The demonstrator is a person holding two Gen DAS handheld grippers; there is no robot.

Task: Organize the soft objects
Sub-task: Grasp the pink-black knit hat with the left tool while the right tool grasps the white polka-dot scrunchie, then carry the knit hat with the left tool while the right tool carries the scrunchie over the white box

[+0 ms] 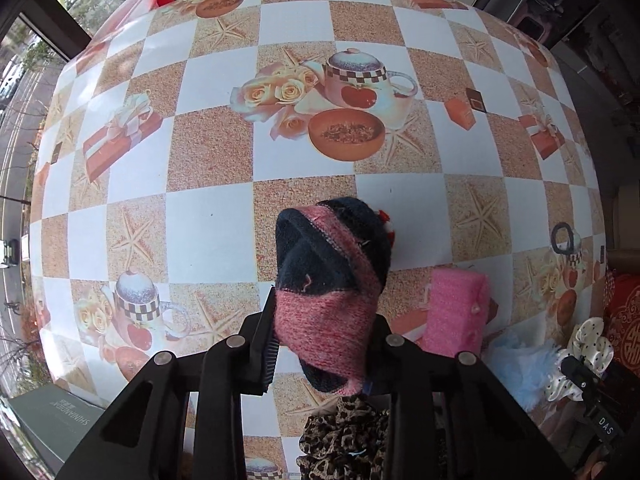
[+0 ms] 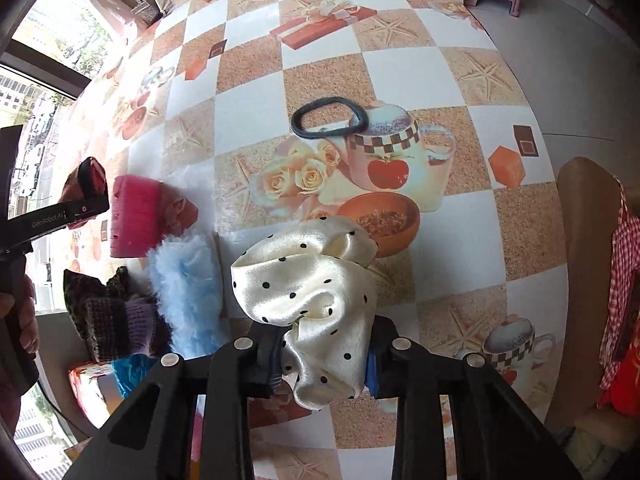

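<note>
Left gripper (image 1: 320, 356) is clamped on a pink-and-navy knitted sock (image 1: 328, 280), lifted above the checkered printed tablecloth (image 1: 208, 232). Right gripper (image 2: 324, 364) pinches a cream satin polka-dot scrunchie (image 2: 308, 280) between its pads, the fluffy light-blue scrunchie (image 2: 188, 280) just left.

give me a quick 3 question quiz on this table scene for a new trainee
1. True or false: the right gripper is shut on the cream dotted scrunchie.
2. What does the left gripper hold? A) blue fluffy item B) pink and navy knit sock C) leopard cloth
3. Fill in: the black hair band lies flat on the ____, held by neither gripper.

Key: 1 true; 2 B, the pink and navy knit sock; 3 tablecloth.
</note>
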